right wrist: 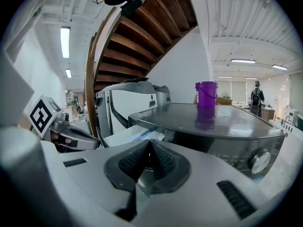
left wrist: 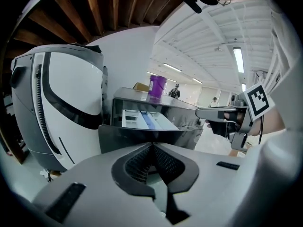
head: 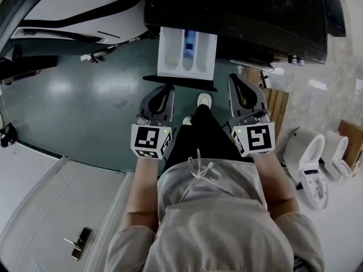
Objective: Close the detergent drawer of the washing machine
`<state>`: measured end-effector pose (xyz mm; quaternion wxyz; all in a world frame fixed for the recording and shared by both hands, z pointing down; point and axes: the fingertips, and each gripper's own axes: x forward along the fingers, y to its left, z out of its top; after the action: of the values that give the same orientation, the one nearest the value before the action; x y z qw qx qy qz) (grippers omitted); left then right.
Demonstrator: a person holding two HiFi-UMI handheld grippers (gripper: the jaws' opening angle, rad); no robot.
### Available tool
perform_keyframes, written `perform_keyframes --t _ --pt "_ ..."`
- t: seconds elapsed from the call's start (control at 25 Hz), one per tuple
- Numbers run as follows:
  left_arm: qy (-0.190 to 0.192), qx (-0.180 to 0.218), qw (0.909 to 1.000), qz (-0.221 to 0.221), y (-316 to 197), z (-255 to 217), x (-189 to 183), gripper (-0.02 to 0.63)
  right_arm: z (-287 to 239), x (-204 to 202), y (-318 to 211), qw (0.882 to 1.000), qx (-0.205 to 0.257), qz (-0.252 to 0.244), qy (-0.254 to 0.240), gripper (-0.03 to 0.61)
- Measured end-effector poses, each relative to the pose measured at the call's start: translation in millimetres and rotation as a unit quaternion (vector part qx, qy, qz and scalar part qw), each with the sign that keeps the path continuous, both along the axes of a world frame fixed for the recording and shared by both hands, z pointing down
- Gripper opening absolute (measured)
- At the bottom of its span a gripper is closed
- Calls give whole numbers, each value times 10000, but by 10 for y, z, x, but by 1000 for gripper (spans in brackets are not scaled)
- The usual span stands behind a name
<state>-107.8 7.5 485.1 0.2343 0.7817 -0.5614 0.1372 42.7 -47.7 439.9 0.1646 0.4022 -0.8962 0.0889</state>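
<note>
The dark washing machine (head: 238,10) stands ahead of me with its detergent drawer (head: 186,52) pulled out; the tray is white with a blue insert, and its dark front panel (head: 179,83) faces me. My left gripper (head: 168,89) is shut and empty, its tip just short of the panel's left half. My right gripper (head: 234,80) is also shut and empty, to the right of the drawer and below the machine's front. In the left gripper view the open drawer (left wrist: 142,120) lies straight ahead beyond the left gripper (left wrist: 151,146). The right gripper (right wrist: 148,144) points at the machine's front (right wrist: 213,141).
A purple bucket (right wrist: 206,94) stands on the machine's top. A large white appliance (head: 74,10) sits to the left. To the right are a wooden pallet (head: 276,103) and two white toilets (head: 309,157). My shoes (head: 203,101) are on the green floor (head: 74,106) under the drawer.
</note>
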Motion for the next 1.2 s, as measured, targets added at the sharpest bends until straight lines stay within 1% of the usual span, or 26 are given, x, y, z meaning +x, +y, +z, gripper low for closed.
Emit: perform_keyframes --t 0.24,0.48,0.68,0.8,1.0,1.2 --pt "85 43 10000 -21 -77 11 -14 18 -36 -76 -165 9999 71 -119 -23 6" --pt "-48 43 9999 -97 -289 -3 -36 18 -118 -94 -240 9998 95 -168 -16 6" --pt "-36 -26 10000 46 -396 -15 -35 18 -143 -52 -330 9998 -74 129 -123 6" --pt "-37 -60 9999 139 -459 -17 -40 18 -164 -62 -369 9997 -53 217 -88 6" --pt "149 -101 9995 270 -659 -26 -57 18 -194 -65 -471 9988 -80 473 -55 6" --pt "143 -125 9989 429 -894 -24 -68 18 -170 -98 -564 9979 -121 629 -2 6"
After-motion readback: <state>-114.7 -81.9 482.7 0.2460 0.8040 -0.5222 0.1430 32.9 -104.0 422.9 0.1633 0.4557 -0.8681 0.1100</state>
